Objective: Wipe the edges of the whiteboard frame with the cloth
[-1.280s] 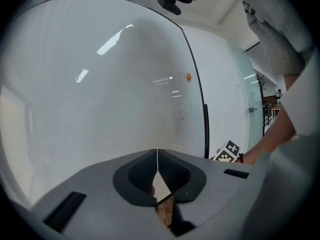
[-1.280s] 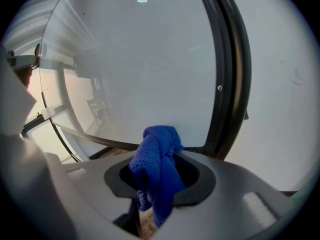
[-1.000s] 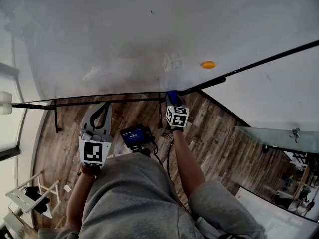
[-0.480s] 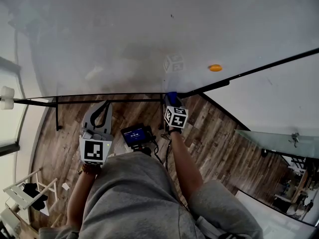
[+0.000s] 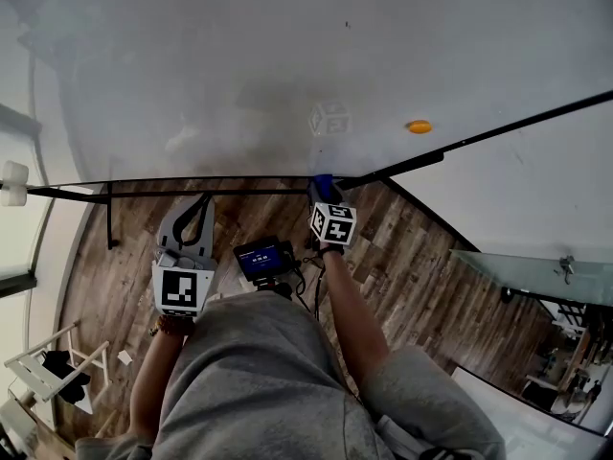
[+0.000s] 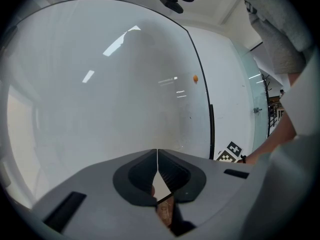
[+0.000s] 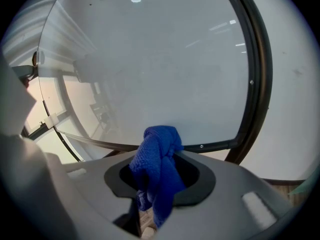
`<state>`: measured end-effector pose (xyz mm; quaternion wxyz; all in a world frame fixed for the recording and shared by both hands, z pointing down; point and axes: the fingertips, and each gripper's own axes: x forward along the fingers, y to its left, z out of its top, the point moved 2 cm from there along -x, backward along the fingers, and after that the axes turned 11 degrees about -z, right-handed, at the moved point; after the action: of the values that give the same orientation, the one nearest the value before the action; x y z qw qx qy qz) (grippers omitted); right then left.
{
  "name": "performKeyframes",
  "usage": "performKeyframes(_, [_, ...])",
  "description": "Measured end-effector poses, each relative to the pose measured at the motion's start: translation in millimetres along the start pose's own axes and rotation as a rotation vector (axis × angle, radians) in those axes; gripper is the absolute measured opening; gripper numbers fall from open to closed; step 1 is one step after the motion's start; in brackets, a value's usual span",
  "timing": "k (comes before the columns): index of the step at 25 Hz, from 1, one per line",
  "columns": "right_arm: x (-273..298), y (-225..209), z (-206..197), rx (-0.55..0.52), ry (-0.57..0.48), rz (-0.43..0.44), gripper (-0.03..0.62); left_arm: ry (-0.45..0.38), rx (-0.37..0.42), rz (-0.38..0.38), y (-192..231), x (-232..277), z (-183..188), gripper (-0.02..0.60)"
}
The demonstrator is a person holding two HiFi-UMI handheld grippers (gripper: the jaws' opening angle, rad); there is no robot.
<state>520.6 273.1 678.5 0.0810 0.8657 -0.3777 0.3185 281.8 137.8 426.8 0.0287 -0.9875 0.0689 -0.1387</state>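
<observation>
- Right gripper view: the right gripper [image 7: 160, 176] pinched a bunched blue cloth [image 7: 159, 149], whose top lay at the dark bottom frame [image 7: 210, 145] of the whiteboard [image 7: 150, 59].
- The left gripper [image 6: 157, 171], jaws pressed together on nothing, hung left of it, nearer the person.
- A small orange spot [image 5: 418, 126] sat on the board, farther right.

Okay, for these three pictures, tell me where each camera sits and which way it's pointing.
Head view: on the person's head, looking steeply down the whiteboard to the wooden floor; torso, both forearms, left gripper and right gripper show.
Left gripper view: on the left gripper, facing the whiteboard; its shut jaws and the right forearm show.
Right gripper view: on the right gripper, facing the black frame; its jaws pinch the blue cloth.
Shared: head and left gripper views both show the orange dot.
</observation>
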Motion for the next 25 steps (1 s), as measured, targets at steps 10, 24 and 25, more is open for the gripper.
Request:
performKeyframes(10, [0,5,-1,0.013,0.008,0.031,0.138,-0.013,0.003,0.005,6,-2,1,0.014])
performKeyframes(24, [0,33,-5,-0.031,0.016,0.1,0.137,-0.005,0.011,-0.004,12,0,0,0.014])
performKeyframes(25, [0,33,-4,-0.034,0.016,0.099,0.137,-0.005,0.01,-0.002,13,1,0,0.014])
